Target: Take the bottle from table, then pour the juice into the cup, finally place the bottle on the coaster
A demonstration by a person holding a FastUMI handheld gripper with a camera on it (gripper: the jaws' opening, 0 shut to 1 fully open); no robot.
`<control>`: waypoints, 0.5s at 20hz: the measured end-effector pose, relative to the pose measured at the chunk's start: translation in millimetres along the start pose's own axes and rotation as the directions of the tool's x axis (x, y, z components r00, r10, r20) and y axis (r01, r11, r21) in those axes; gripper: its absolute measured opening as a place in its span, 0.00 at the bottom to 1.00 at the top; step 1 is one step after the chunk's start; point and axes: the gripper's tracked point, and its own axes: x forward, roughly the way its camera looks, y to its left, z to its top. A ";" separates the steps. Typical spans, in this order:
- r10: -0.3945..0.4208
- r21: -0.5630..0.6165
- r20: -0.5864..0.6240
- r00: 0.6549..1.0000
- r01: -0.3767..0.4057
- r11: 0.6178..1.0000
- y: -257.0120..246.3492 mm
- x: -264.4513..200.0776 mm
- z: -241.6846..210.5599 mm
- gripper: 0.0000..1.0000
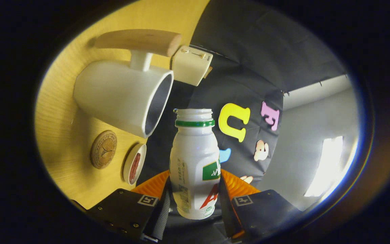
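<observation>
My gripper (195,195) is shut on a small white juice bottle (195,159) with a green neck ring and no cap; both fingers press its sides. The whole view is rolled, so the wooden table (59,112) stands to the left. The bottle's open mouth sits just short of the rim of a white cup (120,95) with a wooden handle (137,40), a little off from the cup's dark opening. A round wooden coaster (103,149) lies on the table below the cup, left of the bottle.
A small white dish (134,163) with something reddish in it lies between the coaster and my fingers. A cream box (191,64) stands by the cup's handle at the table's back edge. A grey wall and a bright window (330,166) are beyond.
</observation>
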 end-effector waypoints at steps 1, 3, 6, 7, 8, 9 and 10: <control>0.020 0.061 -0.008 1.000 -0.019 0.998 2.4 0.4 -2.4 0.66; 0.064 0.185 -0.025 0.998 -0.058 0.981 7.1 2.4 -8.0 0.66; 0.107 0.349 -0.040 0.993 -0.087 0.933 11.1 3.6 -19.1 0.66; 0.124 0.404 -0.042 0.991 -0.097 0.910 12.2 3.8 -22.3 0.66; 0.140 0.462 -0.044 0.989 -0.104 0.881 13.0 4.4 -25.7 0.66; 0.156 0.521 -0.044 0.987 -0.111 0.846 12.2 6.3 -31.0 0.66; 0.168 0.579 -0.043 0.985 -0.113 0.808 10.0 7.1 -36.8 0.66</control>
